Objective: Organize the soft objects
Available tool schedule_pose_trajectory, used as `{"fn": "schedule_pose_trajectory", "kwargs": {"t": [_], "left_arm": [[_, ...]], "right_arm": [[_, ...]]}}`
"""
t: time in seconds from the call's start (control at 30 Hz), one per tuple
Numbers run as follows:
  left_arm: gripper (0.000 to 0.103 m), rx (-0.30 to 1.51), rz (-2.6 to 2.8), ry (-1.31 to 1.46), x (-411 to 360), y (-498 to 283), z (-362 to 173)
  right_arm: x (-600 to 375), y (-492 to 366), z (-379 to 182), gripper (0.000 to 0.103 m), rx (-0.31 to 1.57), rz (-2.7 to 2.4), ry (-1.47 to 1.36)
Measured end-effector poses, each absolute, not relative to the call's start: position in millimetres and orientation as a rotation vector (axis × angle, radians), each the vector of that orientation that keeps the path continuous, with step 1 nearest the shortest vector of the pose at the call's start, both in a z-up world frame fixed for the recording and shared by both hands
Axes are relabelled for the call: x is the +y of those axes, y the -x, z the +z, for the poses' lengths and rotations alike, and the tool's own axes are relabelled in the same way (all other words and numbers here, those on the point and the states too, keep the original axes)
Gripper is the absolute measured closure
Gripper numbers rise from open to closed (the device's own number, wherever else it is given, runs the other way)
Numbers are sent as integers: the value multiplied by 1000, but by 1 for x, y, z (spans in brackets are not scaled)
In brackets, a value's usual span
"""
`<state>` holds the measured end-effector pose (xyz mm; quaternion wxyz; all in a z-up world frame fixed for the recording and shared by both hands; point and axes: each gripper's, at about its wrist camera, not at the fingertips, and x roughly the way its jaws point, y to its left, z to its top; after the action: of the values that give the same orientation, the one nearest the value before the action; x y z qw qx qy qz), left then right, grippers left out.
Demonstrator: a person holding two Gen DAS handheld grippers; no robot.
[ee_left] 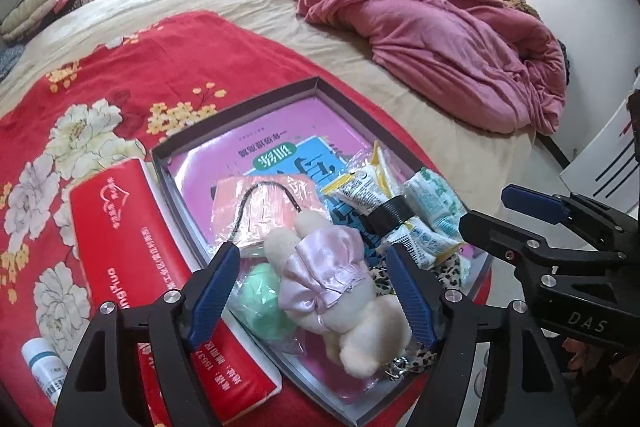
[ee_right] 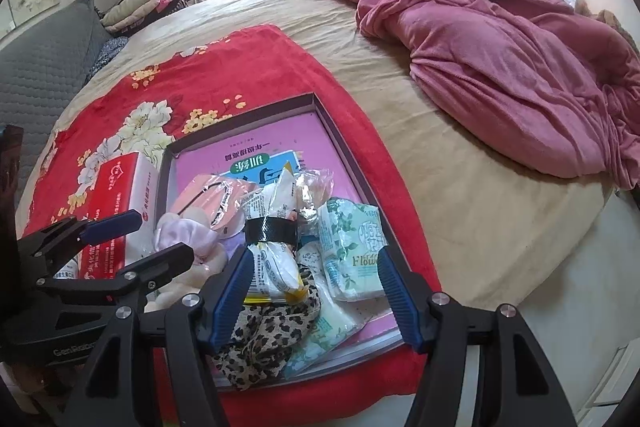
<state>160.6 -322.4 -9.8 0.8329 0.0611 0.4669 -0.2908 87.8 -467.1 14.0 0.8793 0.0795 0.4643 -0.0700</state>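
Left tool wide open around plush toy; right tool wide open.

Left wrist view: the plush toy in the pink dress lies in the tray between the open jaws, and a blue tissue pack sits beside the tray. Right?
Not quite. The tissue pack beside the tray is red, not blue, as the left wrist view shows. The plush toy does lie in the tray between the open left gripper jaws.

Plush toy, satin dress.
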Motion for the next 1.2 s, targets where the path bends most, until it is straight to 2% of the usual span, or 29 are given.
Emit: {"fn": "schedule_pose_trajectory", "kwargs": {"t": [0.17, 0.3, 0.6, 0.83, 1.2], "left_arm": [[23, 956, -612, -145, -319, -153, 2], [23, 939, -597, -149, -312, -148, 8], [22, 914, -549, -156, -291, -135, 20], [22, 896, -512, -172, -276, -122, 27], [22, 854, -453, -192, -250, -103, 41]], "right_arm": [[-468, -81, 21, 38, 954, -163, -165], [-466, -73, 28, 30, 931, -165, -173], [-452, -61, 32, 29, 924, -193, -161], [-439, -53, 38, 24, 893, -217, -165], [-418, -38, 55, 24, 816, -237, -146]]}}
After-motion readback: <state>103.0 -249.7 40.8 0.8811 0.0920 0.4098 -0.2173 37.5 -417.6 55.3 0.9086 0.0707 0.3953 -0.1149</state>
